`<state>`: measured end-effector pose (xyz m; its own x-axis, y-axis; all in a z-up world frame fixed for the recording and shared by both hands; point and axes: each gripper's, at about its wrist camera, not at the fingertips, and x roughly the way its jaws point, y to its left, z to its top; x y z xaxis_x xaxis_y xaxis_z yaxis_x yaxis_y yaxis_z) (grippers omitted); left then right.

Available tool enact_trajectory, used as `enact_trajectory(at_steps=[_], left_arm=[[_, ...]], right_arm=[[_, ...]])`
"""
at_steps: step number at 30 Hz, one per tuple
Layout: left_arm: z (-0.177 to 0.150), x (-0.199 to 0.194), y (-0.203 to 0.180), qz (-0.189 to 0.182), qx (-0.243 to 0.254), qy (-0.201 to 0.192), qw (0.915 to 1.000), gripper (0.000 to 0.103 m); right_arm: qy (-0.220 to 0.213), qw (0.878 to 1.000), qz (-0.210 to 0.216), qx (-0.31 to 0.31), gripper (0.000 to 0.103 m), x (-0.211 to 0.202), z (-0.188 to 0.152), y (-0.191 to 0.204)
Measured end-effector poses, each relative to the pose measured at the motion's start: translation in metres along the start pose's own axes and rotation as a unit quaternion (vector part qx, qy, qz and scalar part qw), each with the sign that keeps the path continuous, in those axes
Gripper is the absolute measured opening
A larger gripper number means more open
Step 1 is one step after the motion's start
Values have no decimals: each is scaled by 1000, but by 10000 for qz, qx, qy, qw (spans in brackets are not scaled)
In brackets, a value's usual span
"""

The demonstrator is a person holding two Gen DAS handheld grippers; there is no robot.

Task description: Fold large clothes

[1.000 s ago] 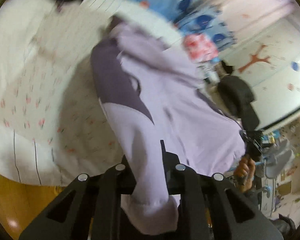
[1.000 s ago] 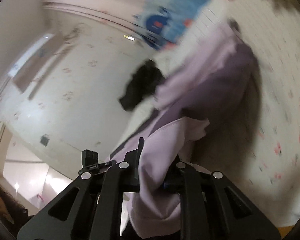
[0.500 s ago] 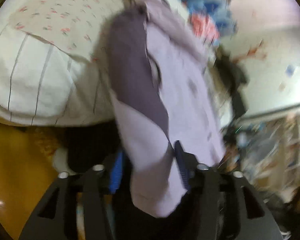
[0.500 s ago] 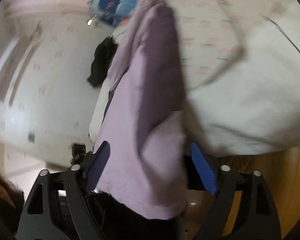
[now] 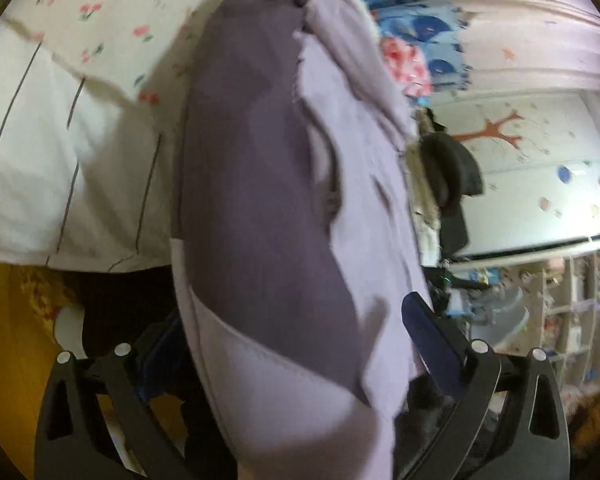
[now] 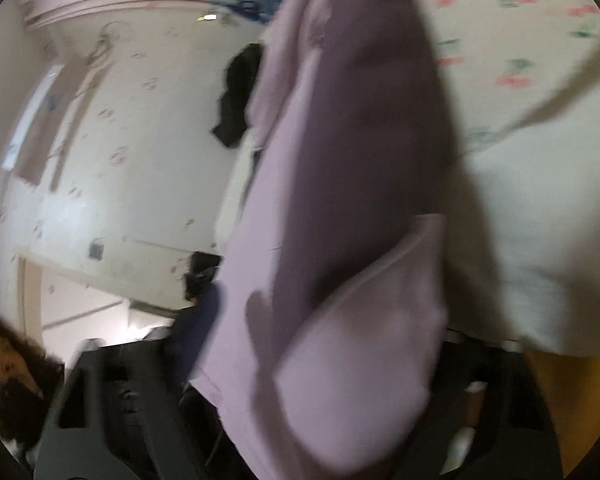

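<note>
A large lilac garment with a dark purple panel (image 5: pixel 268 208) drapes down over the edge of the bed, filling both views. My left gripper (image 5: pixel 296 320) has its jaws opening wide. The cloth hangs loosely between its blue pads (image 5: pixel 428 332) and is not pinched. In the blurred right wrist view the same garment (image 6: pixel 340 200) hangs across my right gripper (image 6: pixel 328 320). One blue pad (image 6: pixel 204 320) shows beside the cloth's left edge, and the other finger is hidden behind the fabric. These jaws are closing, and the cloth still looks loose between them.
The bed carries a white flower-print sheet (image 5: pixel 100 20) and a striped white quilt (image 5: pixel 40 160) above a yellow wooden floor (image 5: pixel 4 340). A black garment (image 5: pixel 452 184) hangs on the wall, shelves (image 5: pixel 560 312) stand at the right, and a person's head (image 6: pixel 8 360) is at the lower left.
Both grippers sank from above the bed to its edge and let go of the garment's hem. The left jaws kept spreading. The right ones opened wide, then narrowed a little.
</note>
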<state>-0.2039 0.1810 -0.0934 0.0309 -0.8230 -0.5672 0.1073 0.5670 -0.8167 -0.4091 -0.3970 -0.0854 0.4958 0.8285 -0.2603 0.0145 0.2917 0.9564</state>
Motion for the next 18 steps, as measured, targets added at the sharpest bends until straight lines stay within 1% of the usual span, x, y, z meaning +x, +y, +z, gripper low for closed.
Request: enact_trajectory(at_steps=[1,2,3,4,5,6,7,8,11,12,13,14,15,16,17,18], left_arm=[[1,1,1,68,-54,-44,10000,96],[0,-2,2,177,-88,-166,9997,93],[0,-7,1,217,-71,-284,9993,85],[0,-12,-2,185,-22,-367,9992,57],[1,-15,-8,193,33,-387,9991,35],[0,-21,-17,338,176,-482,9981,32],[-1,-23,-25,384,345,-512,9974,23],[-3,-26,-36,474,528,-560,9959,20],[-9,-38,-68,477,968,-742,9914,18],[-15,-43,-83,633,1308,-830,9859,18],[-19,-44,-91,911,1553,-863,9799,18],[-25,-41,-99,1400,1814,-872,9695,21],[-27,-38,-101,1642,1903,-868,9640,25],[-31,-34,-99,1926,1962,-886,9574,34],[-32,-29,-92,2033,1936,-824,9562,51],[-32,-26,-88,2057,1869,-789,9574,58]], right_arm=[[-86,9999,-1,-99,48,1,-1,3],[-220,9995,-45,-208,41,0,-2,6],[-349,9991,-31,-251,30,-3,-2,8],[-429,9986,-12,-296,27,-5,-2,10],[-562,9975,53,-420,23,-10,-2,17],[-674,9961,126,-553,21,-14,-2,27],[-756,9945,186,-695,20,-16,-1,38],[-794,9934,231,-792,20,-18,0,46],[-788,9894,450,-1134,19,-22,3,77],[-736,9887,459,-1225,19,-23,2,85],[-624,9890,409,-1280,22,-23,0,88],[-522,9898,330,-1281,24,-22,-1,91],[-437,9910,174,-1251,29,-24,-3,85],[-385,9925,2,-1162,38,-24,-4,79],[-249,9951,-138,-951,44,-23,-7,66],[-116,9968,-220,-759,52,-22,-10,51]])
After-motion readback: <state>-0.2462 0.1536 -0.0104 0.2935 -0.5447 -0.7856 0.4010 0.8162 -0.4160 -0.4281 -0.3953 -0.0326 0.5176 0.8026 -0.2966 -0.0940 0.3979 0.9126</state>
